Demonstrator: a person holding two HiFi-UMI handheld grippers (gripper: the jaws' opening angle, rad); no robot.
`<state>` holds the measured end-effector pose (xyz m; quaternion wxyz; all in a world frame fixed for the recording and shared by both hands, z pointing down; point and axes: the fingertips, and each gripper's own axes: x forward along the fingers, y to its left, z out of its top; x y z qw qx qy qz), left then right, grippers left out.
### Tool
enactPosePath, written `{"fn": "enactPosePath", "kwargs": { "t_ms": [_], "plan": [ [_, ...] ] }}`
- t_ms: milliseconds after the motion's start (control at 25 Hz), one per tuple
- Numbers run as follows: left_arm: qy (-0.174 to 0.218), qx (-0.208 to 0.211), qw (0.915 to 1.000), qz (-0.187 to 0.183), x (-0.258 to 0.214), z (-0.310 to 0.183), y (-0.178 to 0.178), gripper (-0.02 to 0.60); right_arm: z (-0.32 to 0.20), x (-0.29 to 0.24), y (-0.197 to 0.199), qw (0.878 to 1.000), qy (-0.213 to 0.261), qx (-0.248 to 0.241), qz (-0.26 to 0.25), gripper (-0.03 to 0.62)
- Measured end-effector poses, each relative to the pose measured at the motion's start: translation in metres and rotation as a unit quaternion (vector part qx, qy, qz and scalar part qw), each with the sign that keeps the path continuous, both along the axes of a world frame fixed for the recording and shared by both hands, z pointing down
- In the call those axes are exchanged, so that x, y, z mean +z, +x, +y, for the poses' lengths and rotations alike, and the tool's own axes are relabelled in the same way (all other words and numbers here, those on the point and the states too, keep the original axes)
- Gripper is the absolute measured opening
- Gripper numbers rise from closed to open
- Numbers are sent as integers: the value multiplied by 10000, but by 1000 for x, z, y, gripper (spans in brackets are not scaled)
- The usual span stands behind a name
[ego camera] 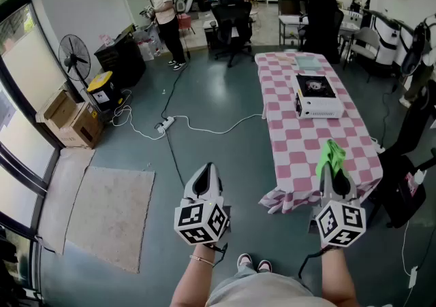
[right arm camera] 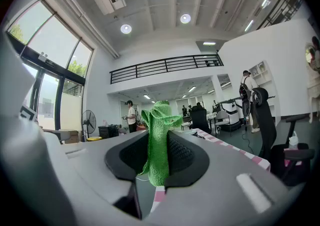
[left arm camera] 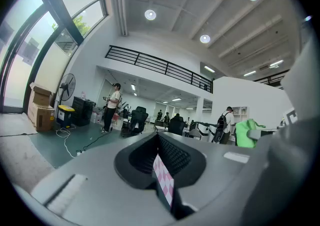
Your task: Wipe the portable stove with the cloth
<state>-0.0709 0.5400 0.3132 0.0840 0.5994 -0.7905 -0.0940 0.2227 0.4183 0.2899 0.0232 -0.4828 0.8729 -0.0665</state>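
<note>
1. Head view: portable stove point(ego camera: 317, 97) far along checked worktop point(ego camera: 286, 142), well apart from both tongs; right tongs point(ego camera: 331, 168) hold green cloth point(ego camera: 332, 152) upright, likely readied for wiping.
2. Left gripper view: left tongs point(left arm camera: 159, 145) closed, empty.
3. Right gripper view: tongs clamped on cloth; bunched end free.

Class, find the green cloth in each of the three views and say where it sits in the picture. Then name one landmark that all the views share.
Head view: the cloth is at lower right, sticking out of the right hand-held gripper.
Left gripper view: at the right edge, about mid-height.
Right gripper view: in the centre, pinched upright between the jaws.
Shared landmark: the standing fan near the windows.
</note>
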Motion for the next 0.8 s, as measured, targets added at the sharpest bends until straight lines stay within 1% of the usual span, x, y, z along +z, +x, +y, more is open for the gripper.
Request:
{"fn": "enactPosePath", "kwargs": {
  "t_ms": [240,400,800],
  "plan": [
    [-13,44,10000,26,2,-3,-8,0,-1,2,-10,10000,-30,-26,76,98],
    [-71,77,9999,39,6,-8,-18,0,-7,8,-19,9998,-192,-34,-35,100],
    [-202,276,9994,85,24,-28,-52,0,-16,21,-43,9991,-316,300,-2,100]
  ]
}}
